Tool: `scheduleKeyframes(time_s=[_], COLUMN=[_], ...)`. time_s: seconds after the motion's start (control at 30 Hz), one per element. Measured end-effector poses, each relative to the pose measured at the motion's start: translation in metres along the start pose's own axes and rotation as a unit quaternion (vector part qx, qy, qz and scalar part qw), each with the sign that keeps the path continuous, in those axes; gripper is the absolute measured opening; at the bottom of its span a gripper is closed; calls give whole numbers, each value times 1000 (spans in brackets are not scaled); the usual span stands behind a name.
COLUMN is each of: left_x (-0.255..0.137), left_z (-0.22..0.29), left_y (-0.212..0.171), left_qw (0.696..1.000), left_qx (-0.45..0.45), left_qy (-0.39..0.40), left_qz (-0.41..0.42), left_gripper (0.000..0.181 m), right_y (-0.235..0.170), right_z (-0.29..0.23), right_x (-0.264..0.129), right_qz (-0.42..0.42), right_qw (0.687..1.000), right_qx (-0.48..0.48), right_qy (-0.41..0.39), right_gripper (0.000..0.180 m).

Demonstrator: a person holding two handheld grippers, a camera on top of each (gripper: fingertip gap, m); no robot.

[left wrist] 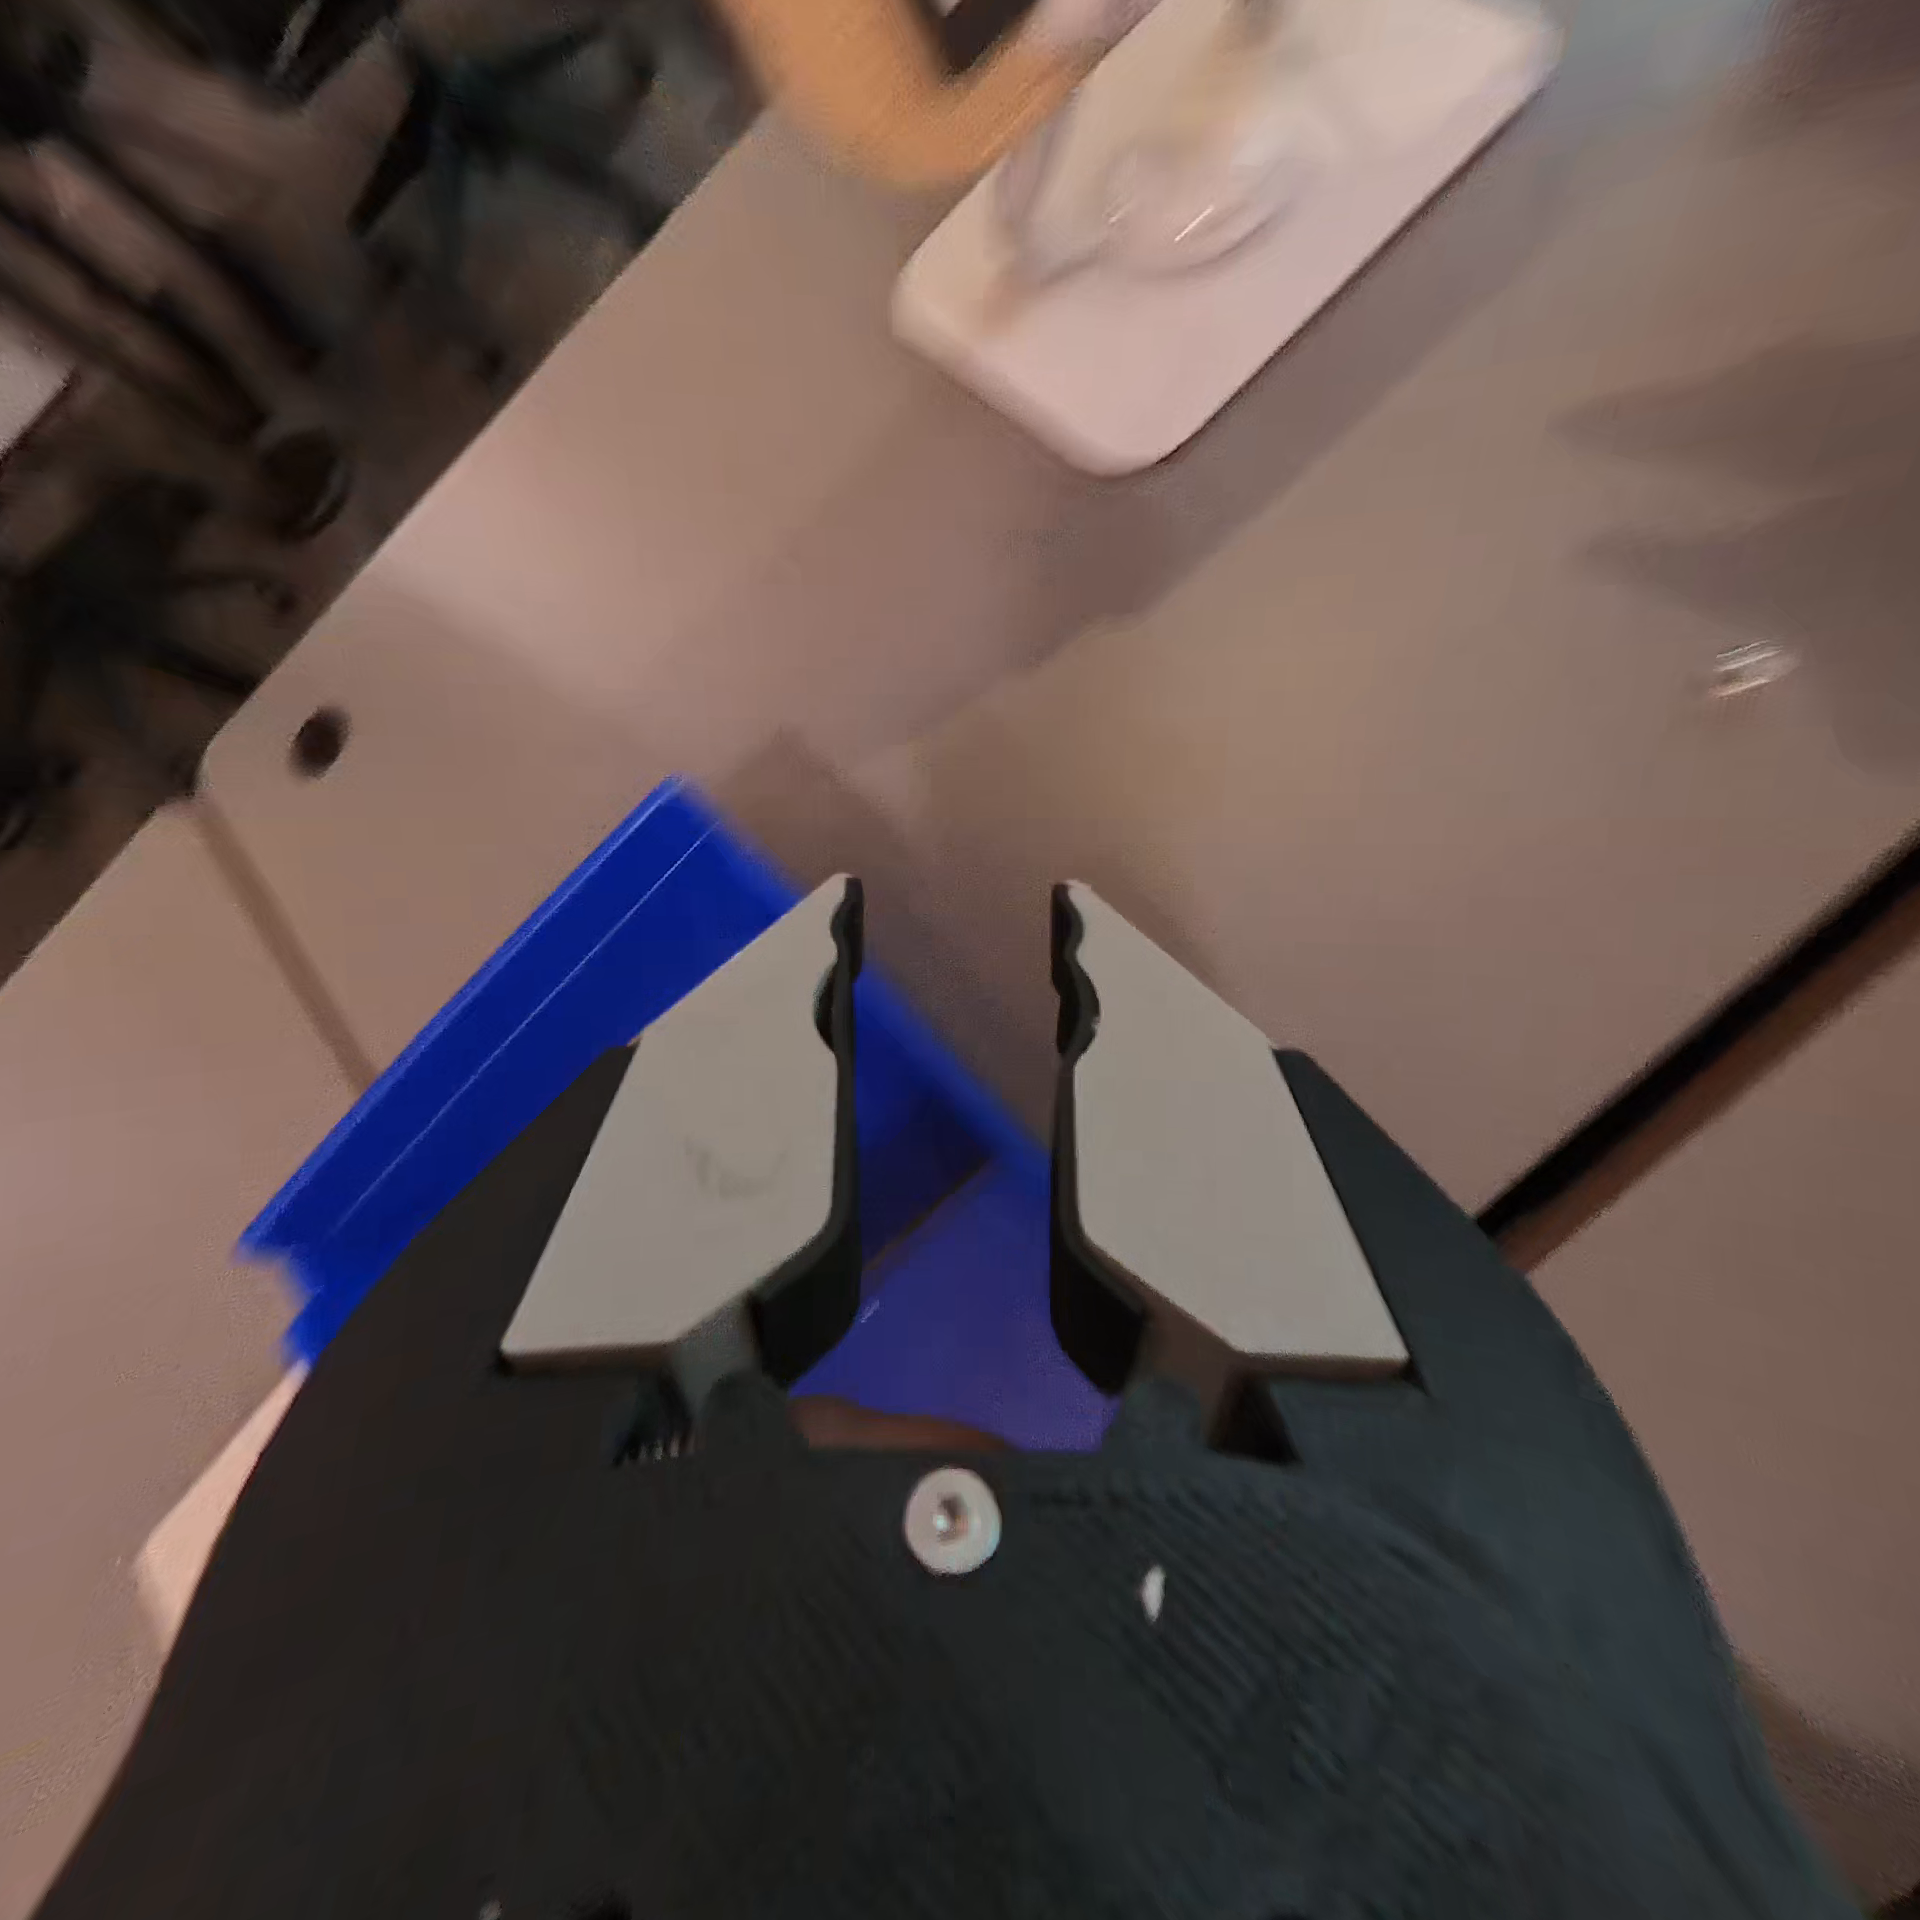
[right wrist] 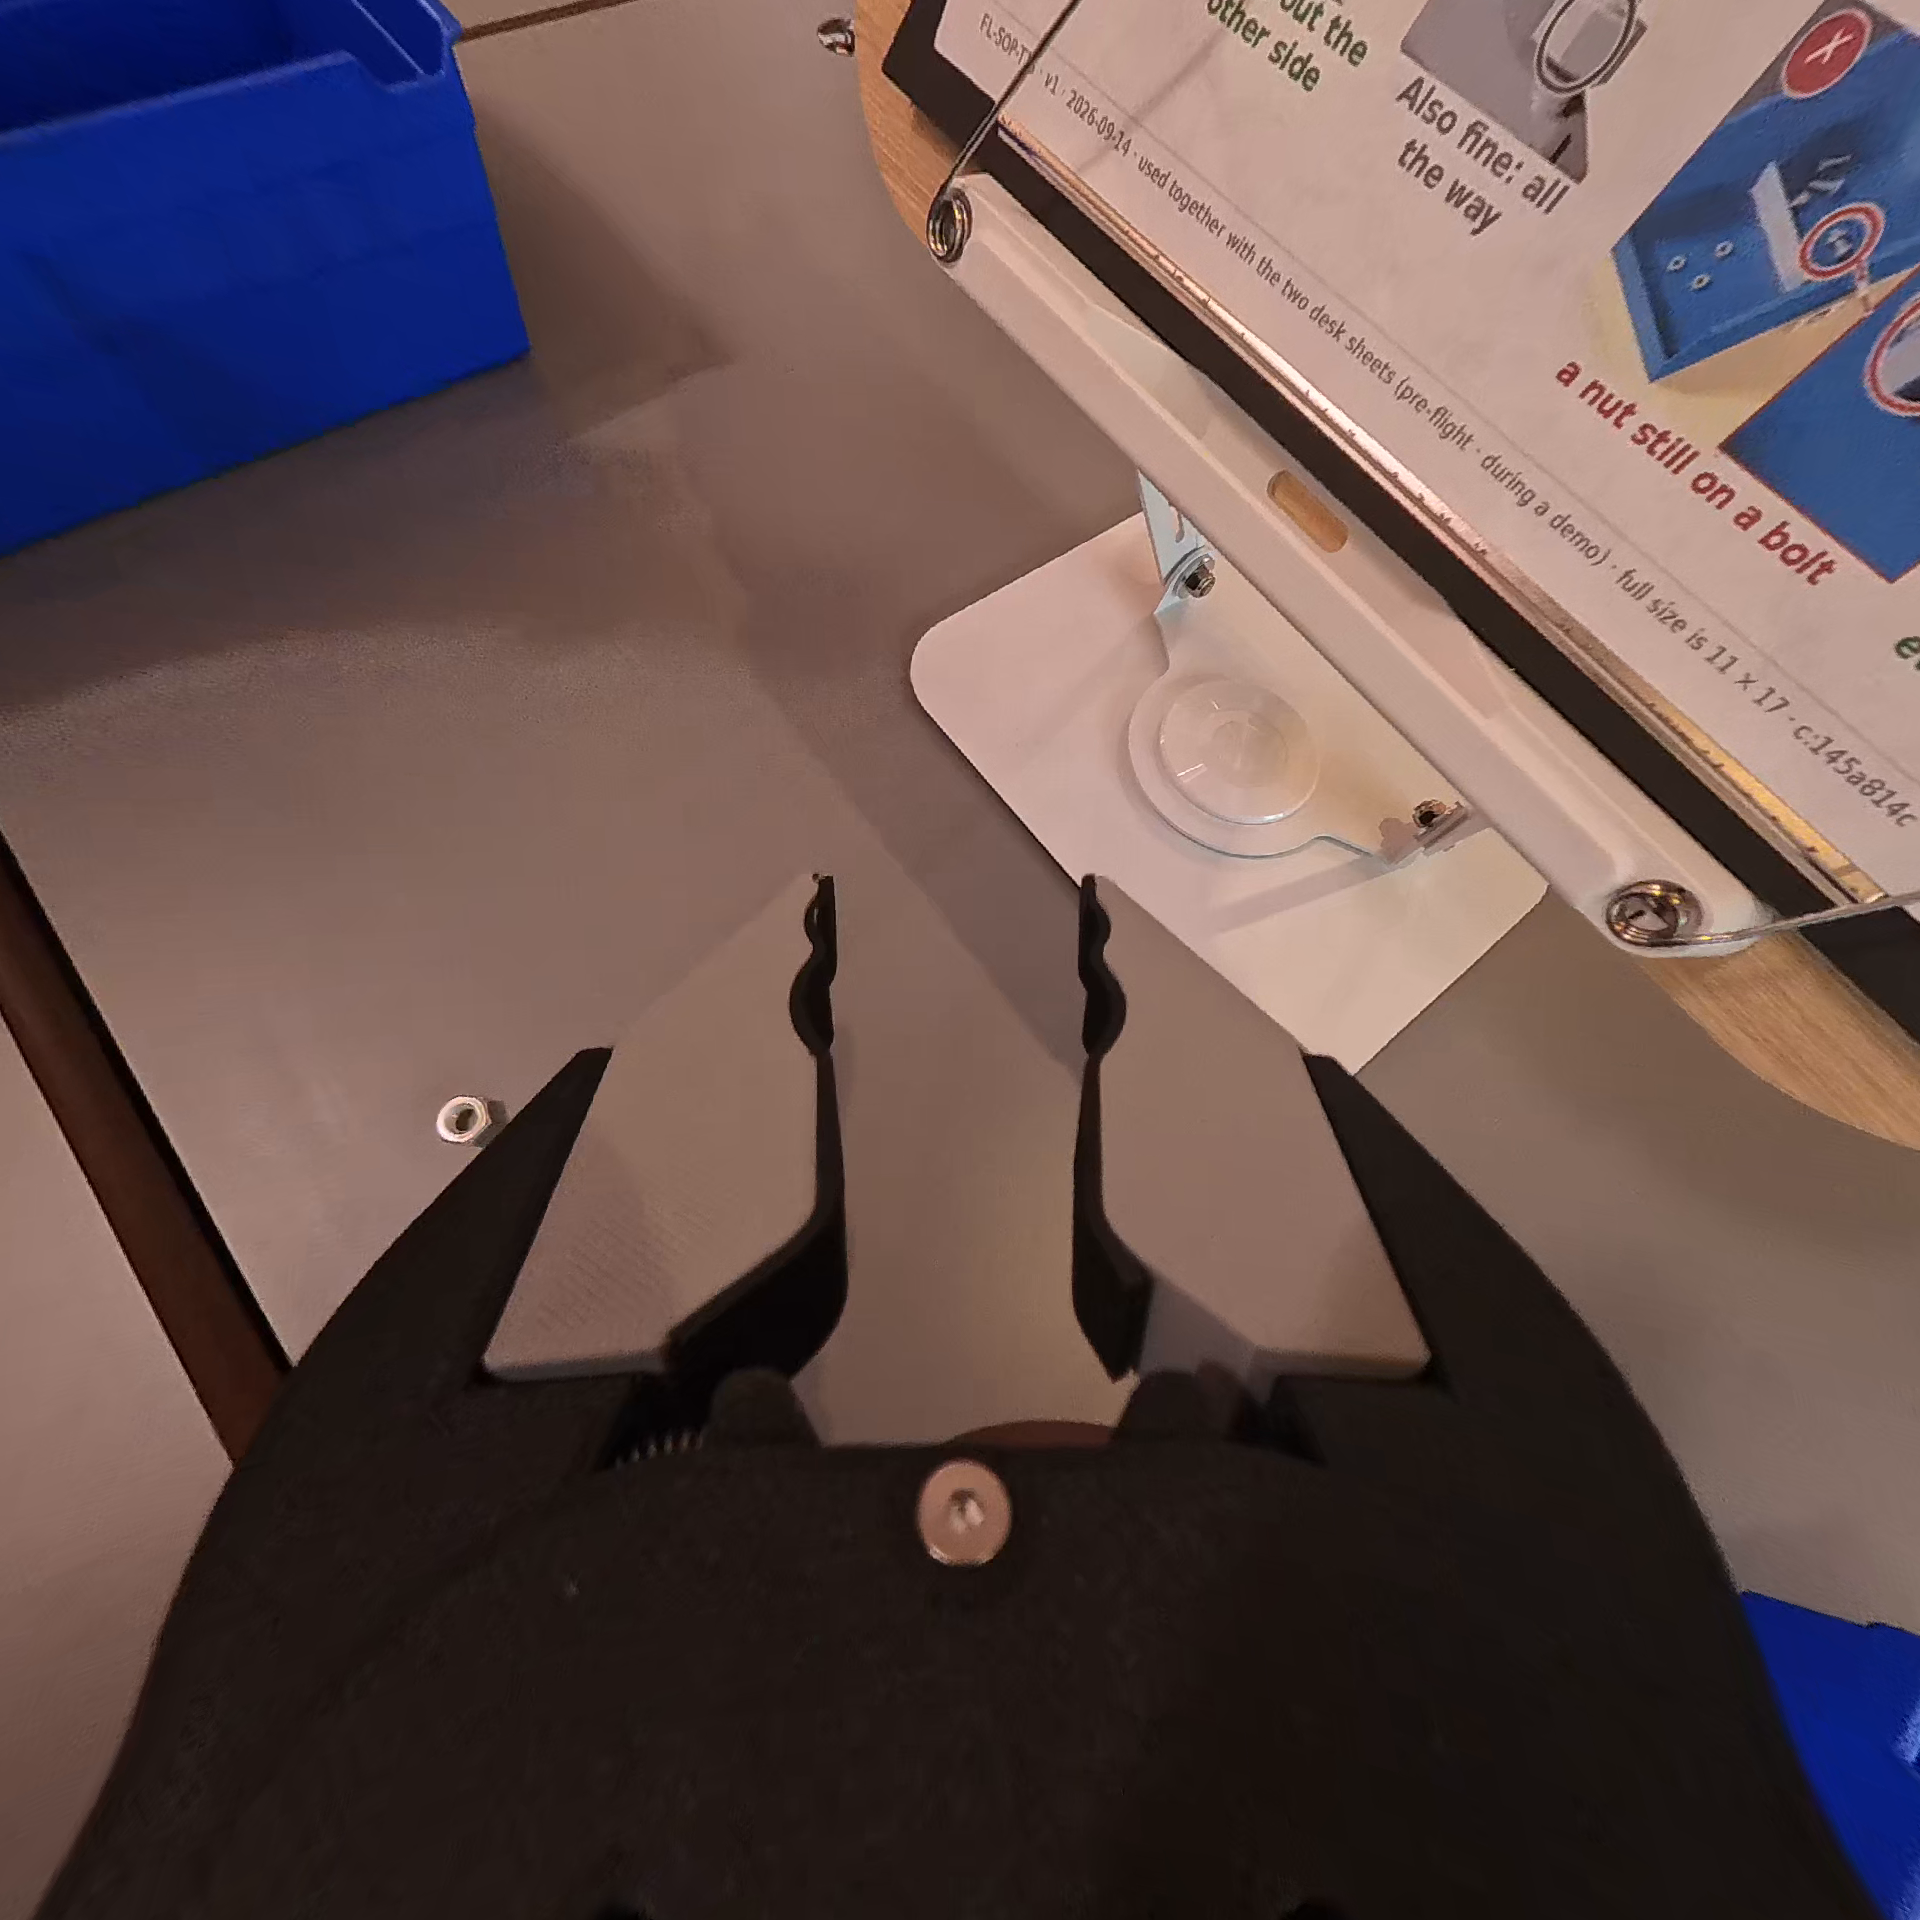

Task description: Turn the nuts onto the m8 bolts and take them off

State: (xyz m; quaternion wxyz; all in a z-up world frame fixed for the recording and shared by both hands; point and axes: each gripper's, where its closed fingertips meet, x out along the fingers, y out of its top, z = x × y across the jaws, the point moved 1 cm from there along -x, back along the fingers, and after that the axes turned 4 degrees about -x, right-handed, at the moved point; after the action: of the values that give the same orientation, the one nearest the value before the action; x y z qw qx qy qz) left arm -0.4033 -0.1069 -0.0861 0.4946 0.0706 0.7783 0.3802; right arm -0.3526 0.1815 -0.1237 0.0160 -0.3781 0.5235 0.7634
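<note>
We are at a workshop or lab demo station: a grey worktop (right wrist: 416, 727) carries a blue parts bin (right wrist: 239, 260), a loose nut (right wrist: 469, 1119), and a white stand (right wrist: 1226, 790) holding a printed instruction sheet (right wrist: 1507, 260) with photos.

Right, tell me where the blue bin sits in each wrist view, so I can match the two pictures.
Left wrist view: blue bin lower left, blurred, partly hidden behind the left gripper and its fingers.
Right wrist view: blue bin top left corner, standing on the table, well away from the right gripper.
Shared landmark: the white stand base, upper right of the left view, right of centre in the right.
</note>
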Motion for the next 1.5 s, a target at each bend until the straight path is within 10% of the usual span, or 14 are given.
scheduleKeyframes(time_s=[0.03,0.47,0.53,0.6,0.97,1.07,1.17,1.5], left_x=[1,86,97,102,52,35,39,77], left_z=[-28,-95,-100,-112,-123,-139,-130,-39], left_y=[-19,-169,-159,-159,-172,-203,-208,-158], left_qw=[999,927,934,937,916,876,861,871], left_qx=[-15,-62,-72,-62,-98,-49,-41,-31], left_qy=[24,-81,-82,-49,-91,-33,-49,-260], left_qz=[-35,-361,-340,-340,-378,-478,-504,-417], left_gripper=[37,49,44,0,0,33,0,0], right_y=[-1,-17,-17,-16,-10,-9,-8,-5], right_z=[0,4,5,6,3,0,-2,0], right_x=[1,16,15,14,9,8,8,4], right_qz=[-2,-32,-29,-27,-17,-17,-17,-9], right_qw=[1000,999,1000,1000,1000,1000,1000,1000], right_qx=[0,2,6,8,-2,-7,-11,-11], right_qy=[0,2,5,5,9,11,13,12], right_gripper=[44,44,44,44,43,43,43,43])
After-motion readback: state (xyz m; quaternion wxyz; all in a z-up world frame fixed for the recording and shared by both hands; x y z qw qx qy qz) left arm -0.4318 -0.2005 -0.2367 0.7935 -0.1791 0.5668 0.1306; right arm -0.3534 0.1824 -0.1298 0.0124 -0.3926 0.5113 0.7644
